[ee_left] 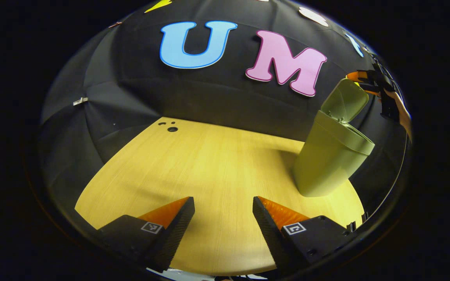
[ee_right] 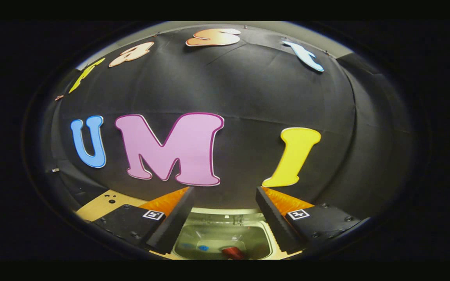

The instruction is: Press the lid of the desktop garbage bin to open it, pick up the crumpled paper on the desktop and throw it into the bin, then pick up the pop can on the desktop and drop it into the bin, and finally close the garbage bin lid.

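a: left gripper view: left gripper (ee_left: 223,218) hangs open and empty over the table (ee_left: 193,164), clear of the bin (ee_left: 328,156), whose lid (ee_left: 344,100) stands up.

b: right gripper view: right gripper (ee_right: 224,210) open and empty above the bin mouth (ee_right: 221,238); something red (ee_right: 233,253) lies inside, likely the can, so closing remains.

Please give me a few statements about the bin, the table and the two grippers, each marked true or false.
1. The bin's lid is up. True.
2. The left gripper holds a ball of paper. False: its fingers are apart with nothing between them.
3. The right gripper is above the bin's opening, looking down into it. True.
4. The bin lies on its side on the table. False: it stands upright there.
5. A red thing lies inside the bin. True.
6. The right gripper's fingers are closed on a can. False: they are apart and hold nothing.
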A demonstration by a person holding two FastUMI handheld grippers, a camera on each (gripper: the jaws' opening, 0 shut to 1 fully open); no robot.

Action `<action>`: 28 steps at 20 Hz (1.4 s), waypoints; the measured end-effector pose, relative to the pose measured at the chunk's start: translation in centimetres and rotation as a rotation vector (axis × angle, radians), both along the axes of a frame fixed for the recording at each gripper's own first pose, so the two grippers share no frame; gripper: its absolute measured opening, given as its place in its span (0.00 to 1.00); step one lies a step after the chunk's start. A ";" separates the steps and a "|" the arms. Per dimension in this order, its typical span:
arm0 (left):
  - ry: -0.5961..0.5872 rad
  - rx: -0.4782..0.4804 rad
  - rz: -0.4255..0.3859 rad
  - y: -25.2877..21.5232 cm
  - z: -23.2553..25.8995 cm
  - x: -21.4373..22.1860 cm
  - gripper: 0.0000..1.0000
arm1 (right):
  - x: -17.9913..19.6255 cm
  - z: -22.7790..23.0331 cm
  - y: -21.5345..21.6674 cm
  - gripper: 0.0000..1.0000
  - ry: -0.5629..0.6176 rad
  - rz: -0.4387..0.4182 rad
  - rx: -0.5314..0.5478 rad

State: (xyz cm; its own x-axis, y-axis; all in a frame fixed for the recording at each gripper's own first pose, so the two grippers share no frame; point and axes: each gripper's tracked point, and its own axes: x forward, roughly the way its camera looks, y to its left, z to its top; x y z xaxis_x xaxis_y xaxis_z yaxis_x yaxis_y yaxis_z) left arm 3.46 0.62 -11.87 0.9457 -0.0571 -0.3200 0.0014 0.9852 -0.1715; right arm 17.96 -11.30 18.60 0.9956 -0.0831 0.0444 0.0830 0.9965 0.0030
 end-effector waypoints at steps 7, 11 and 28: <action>-0.008 0.023 -0.078 -1.4 -0.2 -0.4 0.96 | -3.7 -6.9 0.2 0.98 0.106 -0.012 0.024; 0.001 0.044 -0.096 -1.2 -0.8 -1.7 0.96 | -4.4 -10.4 0.4 0.98 0.164 -0.024 0.028; -0.042 0.104 -0.060 2.4 -0.7 -5.5 0.96 | -4.7 -17.3 1.1 0.99 0.271 -0.020 0.094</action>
